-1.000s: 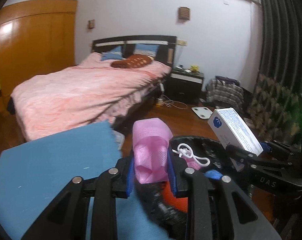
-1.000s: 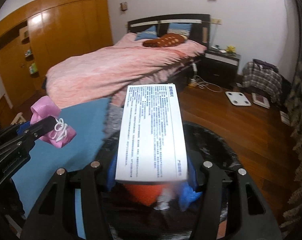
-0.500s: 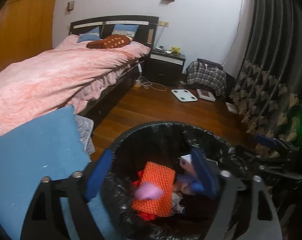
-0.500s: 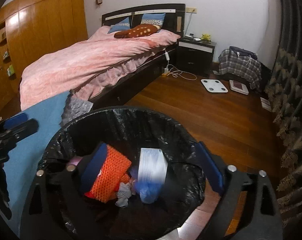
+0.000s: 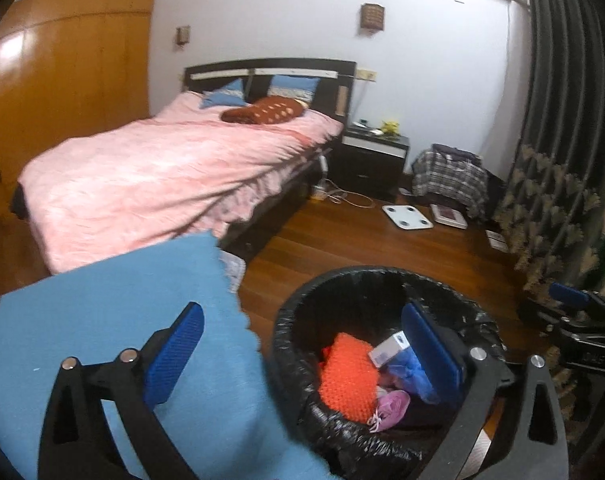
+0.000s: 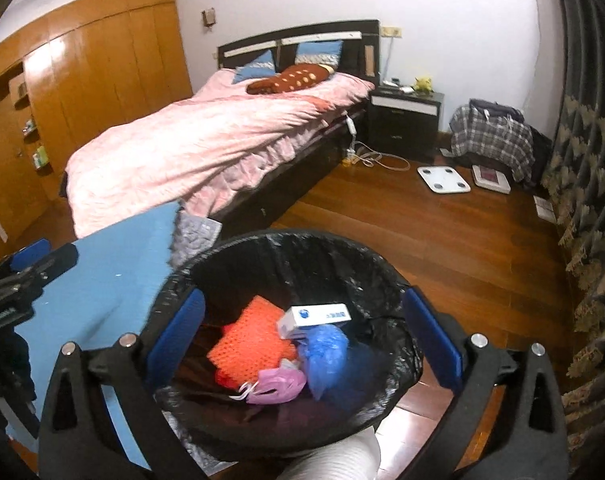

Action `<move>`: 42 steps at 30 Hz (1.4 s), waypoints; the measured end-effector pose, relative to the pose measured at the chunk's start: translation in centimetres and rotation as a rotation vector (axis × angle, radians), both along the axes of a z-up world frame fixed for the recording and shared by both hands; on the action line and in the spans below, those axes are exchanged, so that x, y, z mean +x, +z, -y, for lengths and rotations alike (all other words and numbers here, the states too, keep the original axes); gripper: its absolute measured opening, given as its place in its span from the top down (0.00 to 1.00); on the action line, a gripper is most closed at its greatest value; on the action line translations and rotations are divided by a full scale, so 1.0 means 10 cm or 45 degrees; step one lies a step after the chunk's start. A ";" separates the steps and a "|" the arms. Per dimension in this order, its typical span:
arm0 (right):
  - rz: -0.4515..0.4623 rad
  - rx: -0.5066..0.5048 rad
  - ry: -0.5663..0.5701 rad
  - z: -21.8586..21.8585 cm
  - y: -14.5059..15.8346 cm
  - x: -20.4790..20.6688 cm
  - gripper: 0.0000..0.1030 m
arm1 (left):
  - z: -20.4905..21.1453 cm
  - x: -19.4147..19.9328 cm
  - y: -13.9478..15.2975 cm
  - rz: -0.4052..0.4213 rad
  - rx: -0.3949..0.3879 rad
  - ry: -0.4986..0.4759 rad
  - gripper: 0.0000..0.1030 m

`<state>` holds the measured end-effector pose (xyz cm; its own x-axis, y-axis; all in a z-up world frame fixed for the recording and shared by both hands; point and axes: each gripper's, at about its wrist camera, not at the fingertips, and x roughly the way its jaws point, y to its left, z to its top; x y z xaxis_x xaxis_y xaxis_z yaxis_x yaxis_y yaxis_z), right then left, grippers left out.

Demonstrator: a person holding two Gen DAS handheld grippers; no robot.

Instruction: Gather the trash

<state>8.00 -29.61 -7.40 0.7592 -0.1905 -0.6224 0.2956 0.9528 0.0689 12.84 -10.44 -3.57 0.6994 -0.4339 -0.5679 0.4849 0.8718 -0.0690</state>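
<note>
Pink mask (image 6: 276, 386) and box (image 6: 316, 316) now dropped in bin (image 6: 382, 276)

Almost no writing can be read here. The white cardboard box with a round blue logo (image 6: 316, 315), which lies in the black-lined trash bin (image 6: 386, 280) at about 12 o'clock from the orange knitted cloth (image 6: 248, 340), carries a short line of blue print beside the logo, but the letters are too small to make out. In the left wrist view, the black body of the other gripper at 3 o'clock bears pale embossed letters, too blurred to read.
</note>
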 end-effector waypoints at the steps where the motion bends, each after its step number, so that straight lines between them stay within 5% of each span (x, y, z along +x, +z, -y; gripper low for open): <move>1: 0.006 -0.006 0.012 -0.04 0.04 -0.01 0.06 | -0.03 -0.04 0.04 0.011 0.009 0.021 0.06; 16: 0.079 -0.043 0.145 -0.50 0.56 -0.13 0.05 | -0.28 -0.43 0.39 0.093 -0.012 0.075 0.06; 42: 0.079 -0.053 0.155 -0.58 0.59 -0.13 0.05 | -0.33 -0.48 0.42 0.089 -0.021 0.076 0.06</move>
<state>6.73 -23.84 -1.53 0.8148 -0.1193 -0.5674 0.1742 0.9838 0.0433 8.06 -7.16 0.68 0.7620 -0.3991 -0.5101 0.4359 0.8985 -0.0518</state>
